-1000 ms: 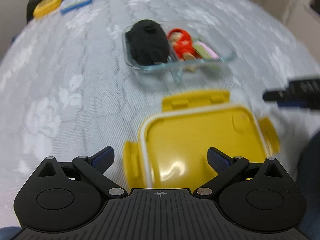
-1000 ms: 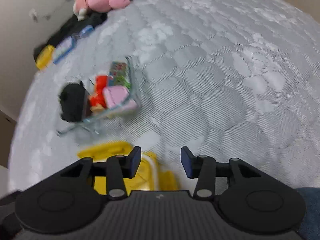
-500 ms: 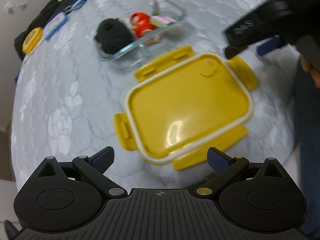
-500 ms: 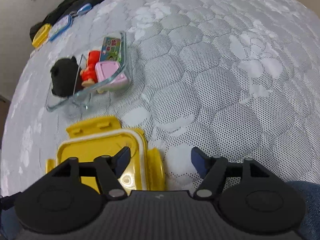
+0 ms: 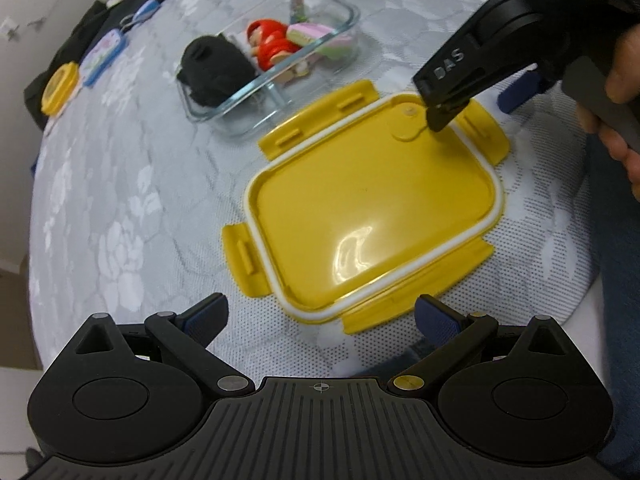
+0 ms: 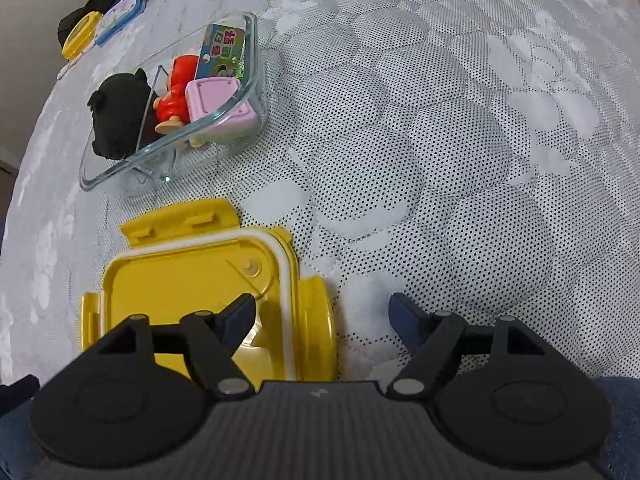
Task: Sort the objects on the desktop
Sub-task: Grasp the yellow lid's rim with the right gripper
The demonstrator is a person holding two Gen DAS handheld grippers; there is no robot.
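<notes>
step: fit lid | yellow plastic clip-lock lid point(image 5: 372, 208) flat, just beside filled clear glass container point(image 6: 168, 100) | right gripper point(image 6: 322, 316) jaws wide, straddling lid's corner edge, likely to lift | left gripper point(image 5: 320, 314) jaws wide, empty

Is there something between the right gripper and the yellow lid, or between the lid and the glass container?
Nothing visible. The right gripper, open, straddles the edge of the yellow lid; only bare tablecloth separates it from the glass container.

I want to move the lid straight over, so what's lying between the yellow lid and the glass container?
Nothing: the left wrist view shows only bare gray quilted cloth between the yellow lid and the glass container.
</notes>
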